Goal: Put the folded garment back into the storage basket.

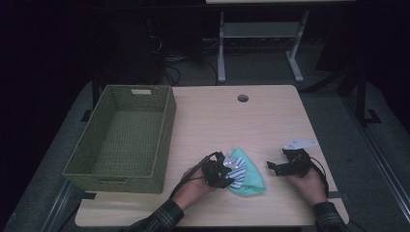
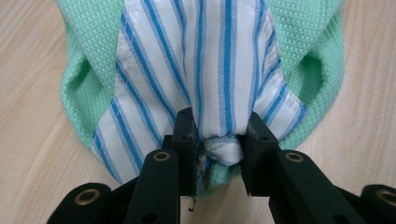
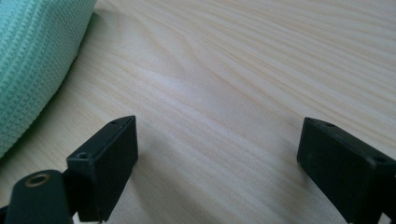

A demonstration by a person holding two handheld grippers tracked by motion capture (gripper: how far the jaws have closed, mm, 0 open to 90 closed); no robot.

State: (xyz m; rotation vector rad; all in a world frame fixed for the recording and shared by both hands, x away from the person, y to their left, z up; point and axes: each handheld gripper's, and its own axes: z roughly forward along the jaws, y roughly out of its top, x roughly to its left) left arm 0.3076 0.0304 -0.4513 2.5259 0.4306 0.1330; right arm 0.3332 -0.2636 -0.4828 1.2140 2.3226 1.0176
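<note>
A soft bundle of cloth, a mint-green waffle-knit piece (image 1: pixel 251 180) with a white cloth striped in blue (image 1: pixel 237 169) on top of it, lies on the light wooden table (image 1: pixel 270 121) in the lower middle of the high view. The bundle is roughly an elongated wedge: its long axis runs from a narrow tip at the upper left down to a broader rounded end at the lower right of that frame. The striped cloth sits along the bundle's left flank.

The left gripper (image 1: pixel 223 175) is at the bundle's left edge, held by the left hand (image 1: pixel 196 186) that comes up from the bottom of the frame. In the left gripper view its black jaws pinch a gathered fold of the white cloth striped in blue (image 2: pixel 205 70), with fabric bunched between the pads; the stripes fan upward and away from the pinch, and the mint-green waffle-knit piece (image 2: pixel 88 56) spreads behind on both sides.

The right gripper (image 1: pixel 278 166) rests just right of the bundle, apart from it, in the right hand (image 1: pixel 307 183). In the right gripper view its jaws stand spread wide over bare wood, and the green knit (image 3: pixel 32 56) fills the upper left corner.

A woven olive-green rectangular basket (image 1: pixel 164 140) stands at the left of the table.
</note>
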